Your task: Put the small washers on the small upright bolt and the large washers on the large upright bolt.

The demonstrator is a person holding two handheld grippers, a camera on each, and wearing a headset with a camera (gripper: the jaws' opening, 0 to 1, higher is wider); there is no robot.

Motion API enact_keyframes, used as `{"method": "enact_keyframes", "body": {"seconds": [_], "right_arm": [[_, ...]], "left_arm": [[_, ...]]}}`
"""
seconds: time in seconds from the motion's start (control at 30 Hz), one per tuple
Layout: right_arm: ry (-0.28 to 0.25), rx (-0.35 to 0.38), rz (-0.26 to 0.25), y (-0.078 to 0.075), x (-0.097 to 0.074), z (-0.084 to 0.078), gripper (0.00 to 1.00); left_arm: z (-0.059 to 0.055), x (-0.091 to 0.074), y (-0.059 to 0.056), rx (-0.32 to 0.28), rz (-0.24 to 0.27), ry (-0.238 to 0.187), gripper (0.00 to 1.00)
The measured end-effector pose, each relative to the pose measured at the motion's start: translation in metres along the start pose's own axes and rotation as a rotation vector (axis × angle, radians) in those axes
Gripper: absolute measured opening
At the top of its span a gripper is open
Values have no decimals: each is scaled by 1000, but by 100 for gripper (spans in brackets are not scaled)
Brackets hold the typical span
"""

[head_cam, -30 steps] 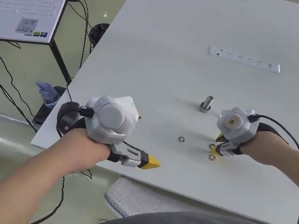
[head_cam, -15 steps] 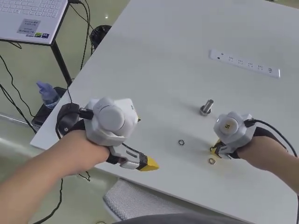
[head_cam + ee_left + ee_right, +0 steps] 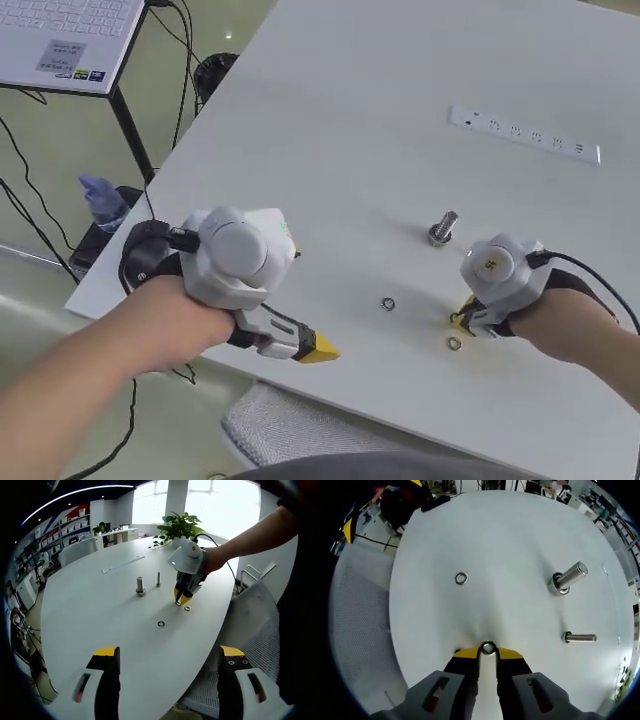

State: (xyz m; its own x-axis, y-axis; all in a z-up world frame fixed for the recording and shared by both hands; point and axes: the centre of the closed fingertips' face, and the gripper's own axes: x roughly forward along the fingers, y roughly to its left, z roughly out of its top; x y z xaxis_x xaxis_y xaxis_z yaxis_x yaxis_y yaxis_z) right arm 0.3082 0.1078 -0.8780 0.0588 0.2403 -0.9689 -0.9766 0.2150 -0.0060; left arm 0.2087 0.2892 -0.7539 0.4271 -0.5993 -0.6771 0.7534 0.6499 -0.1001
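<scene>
Right gripper view: the right gripper (image 3: 488, 654) has its yellow-tipped fingers (image 3: 469, 653) clenched on a small silver metal washer (image 3: 488, 647), pinched at the very tips and close over the white tabletop (image 3: 510, 535); whether it touches the surface cannot be told. Ahead of the fingers and to their left a second loose silver washer (image 3: 461, 578) lies flat. Farther ahead to the right stands the thick silver upright bolt (image 3: 568, 578). The thin silver upright bolt (image 3: 580, 638) is off to the fingers' right.

In the head view a third silver washer (image 3: 454, 344) lies just beside these fingertips, on the person's side.

The left gripper (image 3: 169, 655) has its fingers (image 3: 106, 653) spread wide and grasps nothing. It hangs over the near table edge, well apart from the washers and bolts.

Beyond the bolts a long white power strip (image 3: 525, 135) lies on the table. A grey mesh chair (image 3: 300, 430) sits under the near edge. To the left are an open white laptop (image 3: 60, 40) on a stand and a plastic bottle (image 3: 100, 200) lower down. The left gripper view shows an office with a potted green plant (image 3: 177, 527) and bright windows behind it.
</scene>
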Motion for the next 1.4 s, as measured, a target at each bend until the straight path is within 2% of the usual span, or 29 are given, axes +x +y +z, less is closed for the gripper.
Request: {"method": "enact_keyframes", "body": {"seconds": [0.23,0.47,0.63,0.73,1.03,1.27,1.4], "right_arm": [[1,20,-3,-7,-9,-9,13],[17,34,-10,-24,-26,-25,13],[23,34,-19,-38,-44,-29,13],[32,28,-20,-40,-55,-27,13],[49,13,-46,-63,-79,-19,13],[43,-16,-65,-82,-90,-2,13],[43,-31,-63,-93,-92,7,13]], "left_arm": [[0,1,1,-4,-2,4,79],[4,4,2,2,-3,3,79],[8,6,2,5,-5,0,79],[9,7,2,7,-6,2,79],[5,8,3,4,-7,12,78],[0,5,2,-6,-3,19,77],[2,3,2,-8,-2,14,77]]}}
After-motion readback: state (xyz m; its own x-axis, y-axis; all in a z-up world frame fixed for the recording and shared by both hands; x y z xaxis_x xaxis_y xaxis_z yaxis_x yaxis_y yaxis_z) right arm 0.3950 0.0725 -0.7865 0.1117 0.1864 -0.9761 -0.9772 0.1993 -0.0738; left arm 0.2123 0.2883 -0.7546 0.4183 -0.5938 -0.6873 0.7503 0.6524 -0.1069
